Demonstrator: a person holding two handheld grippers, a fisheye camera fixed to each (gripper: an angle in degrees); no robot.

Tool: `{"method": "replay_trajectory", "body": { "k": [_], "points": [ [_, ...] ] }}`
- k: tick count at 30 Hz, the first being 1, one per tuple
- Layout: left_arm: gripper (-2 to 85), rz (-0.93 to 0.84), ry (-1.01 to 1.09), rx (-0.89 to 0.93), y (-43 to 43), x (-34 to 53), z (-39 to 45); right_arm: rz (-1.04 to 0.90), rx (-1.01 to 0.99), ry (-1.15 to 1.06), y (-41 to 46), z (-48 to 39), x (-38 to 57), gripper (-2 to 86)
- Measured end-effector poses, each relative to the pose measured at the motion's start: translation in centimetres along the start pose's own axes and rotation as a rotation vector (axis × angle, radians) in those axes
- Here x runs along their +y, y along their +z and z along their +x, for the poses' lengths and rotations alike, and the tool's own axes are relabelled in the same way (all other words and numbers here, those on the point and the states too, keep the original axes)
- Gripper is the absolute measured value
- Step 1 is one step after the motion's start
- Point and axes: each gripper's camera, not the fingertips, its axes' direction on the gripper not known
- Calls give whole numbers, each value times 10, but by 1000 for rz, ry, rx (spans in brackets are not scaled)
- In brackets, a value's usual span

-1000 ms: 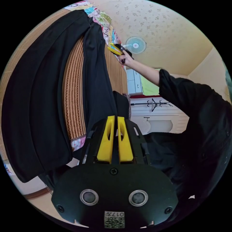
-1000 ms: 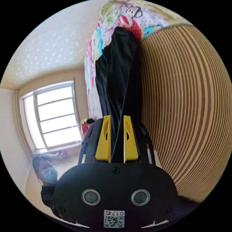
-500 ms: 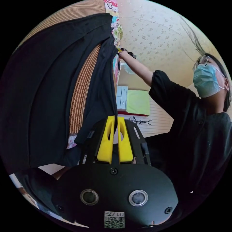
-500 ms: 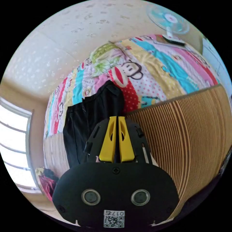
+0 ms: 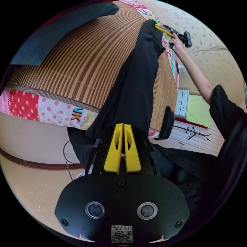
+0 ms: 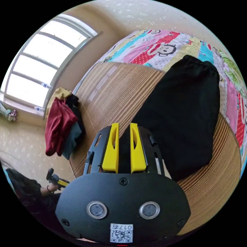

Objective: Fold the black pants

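Observation:
The black pants (image 5: 133,87) stretch in a long strip over the striped mat, from my left gripper (image 5: 123,126) up to my right gripper (image 5: 164,28), which a hand holds at their far end. My left gripper's yellow jaws are shut on the near end of the cloth. In the right gripper view the wide upper part of the pants (image 6: 185,110) lies flat on the mat, waistband toward the quilt. My right gripper (image 6: 124,126) has its jaws a little apart with black cloth pinched between them. The left gripper (image 6: 58,181) shows small at lower left.
A striped bamboo mat (image 5: 85,59) covers the bed over a colourful cartoon quilt (image 6: 154,49). A pile of red and dark clothes (image 6: 61,126) lies at the mat's edge below the window. Another dark garment (image 5: 61,28) rests on the mat. A black-sleeved arm (image 5: 226,115) reaches across.
The pants were lifted and hanging half a second ago; now they lie stretched over the mat. The right gripper's jaws stand further apart than before. Both cameras have swung a lot.

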Motion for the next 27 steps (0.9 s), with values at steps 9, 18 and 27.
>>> {"method": "replay_trajectory", "body": {
  "k": [9, 18, 27],
  "points": [
    [78, -140, 181, 70, -25, -45, 24, -209, -99, 488, 33, -23, 388, 120],
    [79, -358, 332, -4, 21, -81, 51, -250, -23, 594, 58, -65, 474, 91],
    [15, -492, 547, 225, -18, -86, 86, -156, -240, 565, -5, -64, 499, 19]
  ]
}}
